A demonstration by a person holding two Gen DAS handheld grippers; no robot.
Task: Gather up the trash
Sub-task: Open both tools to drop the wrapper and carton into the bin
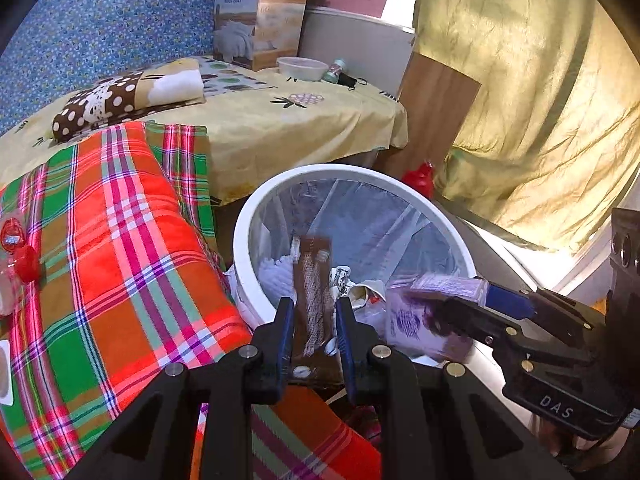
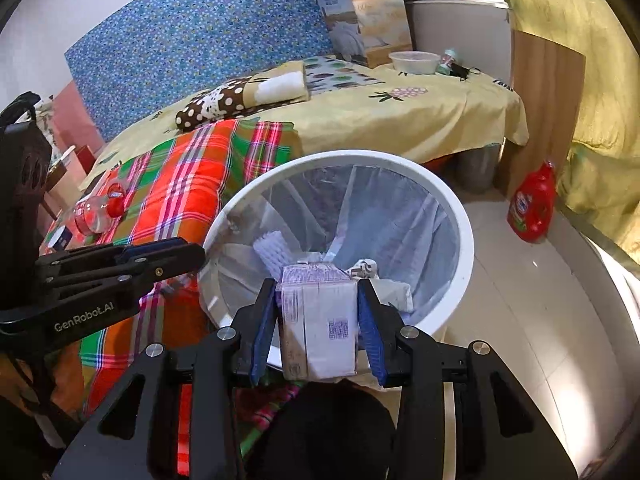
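Observation:
A white round trash bin (image 1: 256,216) (image 2: 460,216) with a clear liner stands beside the bed and holds several pieces of trash. My left gripper (image 1: 314,320) is shut on a brown flat wrapper (image 1: 314,280) held over the bin's near rim. My right gripper (image 2: 318,320) is shut on a purple and white carton (image 2: 320,320), also over the near rim; the carton (image 1: 424,320) and right gripper (image 1: 464,304) show in the left wrist view. The left gripper (image 2: 192,252) appears at the left of the right wrist view. A clear bottle with a red cap (image 2: 96,212) (image 1: 16,264) lies on the plaid blanket.
A plaid blanket (image 1: 120,240) (image 2: 180,184) covers the near bed. A polka-dot pillow (image 1: 120,100), a cardboard package (image 1: 260,20), a plastic bowl (image 1: 302,68) and a small bottle (image 1: 334,71) lie farther back. A red detergent jug (image 2: 532,204) stands on the tile floor by yellow curtains (image 1: 520,100).

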